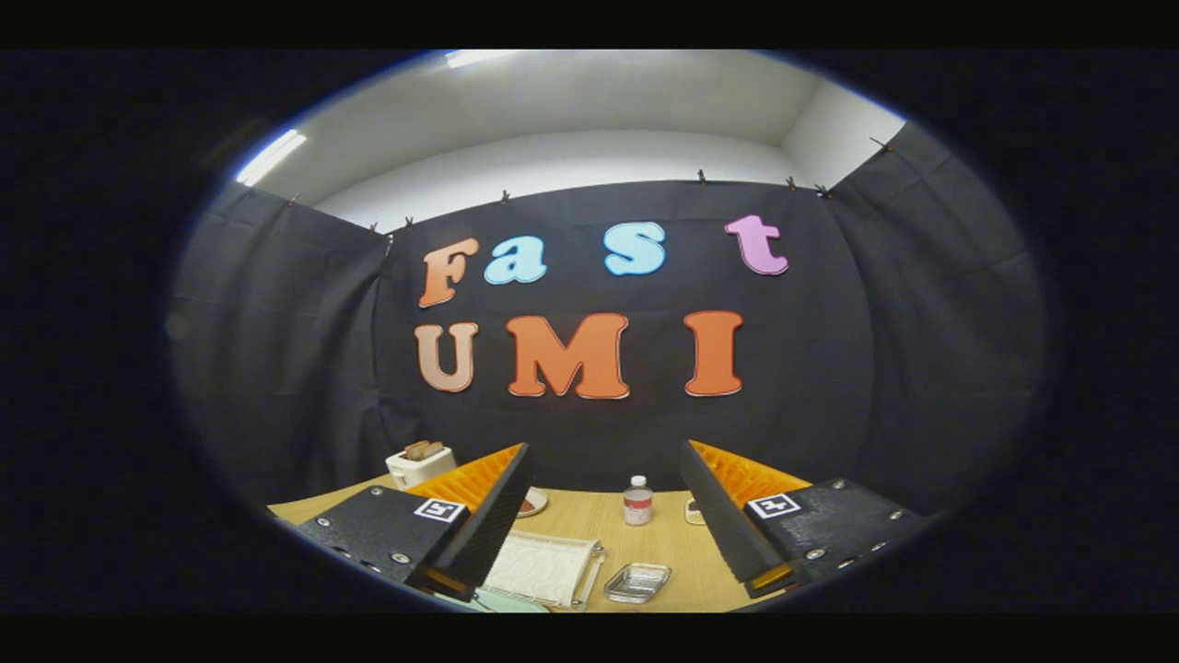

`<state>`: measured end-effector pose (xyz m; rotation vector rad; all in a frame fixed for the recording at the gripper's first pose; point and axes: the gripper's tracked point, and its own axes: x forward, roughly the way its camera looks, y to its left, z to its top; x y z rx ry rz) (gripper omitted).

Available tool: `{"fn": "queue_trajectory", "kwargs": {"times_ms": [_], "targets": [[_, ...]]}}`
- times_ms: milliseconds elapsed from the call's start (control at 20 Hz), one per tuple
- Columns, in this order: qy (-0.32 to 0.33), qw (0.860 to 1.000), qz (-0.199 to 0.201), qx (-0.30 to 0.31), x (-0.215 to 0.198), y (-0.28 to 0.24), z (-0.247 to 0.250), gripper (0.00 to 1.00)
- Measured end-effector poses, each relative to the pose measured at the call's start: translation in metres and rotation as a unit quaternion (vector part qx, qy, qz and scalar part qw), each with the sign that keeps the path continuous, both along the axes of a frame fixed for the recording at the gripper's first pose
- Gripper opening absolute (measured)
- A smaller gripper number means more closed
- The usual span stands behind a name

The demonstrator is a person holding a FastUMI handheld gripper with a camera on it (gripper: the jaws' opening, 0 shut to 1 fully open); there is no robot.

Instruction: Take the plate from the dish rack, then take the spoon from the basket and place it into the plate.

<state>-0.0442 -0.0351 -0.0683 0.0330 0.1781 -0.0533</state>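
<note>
We held the gripper (603, 525) high with its 2 fingers wide apart, grasping nothing, probably to survey the wooden table (663, 543); the pale green plate (502, 603) lay at the lower centre, just under the left finger.

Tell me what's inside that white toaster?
Brown slices, likely bread, stick up from the top of the toaster. Its slots hide their lower parts. The open gripper holds nothing, with the small bottle beyond it.
</note>
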Motion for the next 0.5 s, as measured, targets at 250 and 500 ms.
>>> {"fn": "queue_trajectory", "kwargs": {"times_ms": [250, 500], "targets": [[-0.002, 1.0, 0.0, 0.001, -0.003, -0.001, 0.008, 0.96], [-0.001, 1.0, 0.005, -0.003, -0.005, -0.002, 0.014, 0.96]]}}
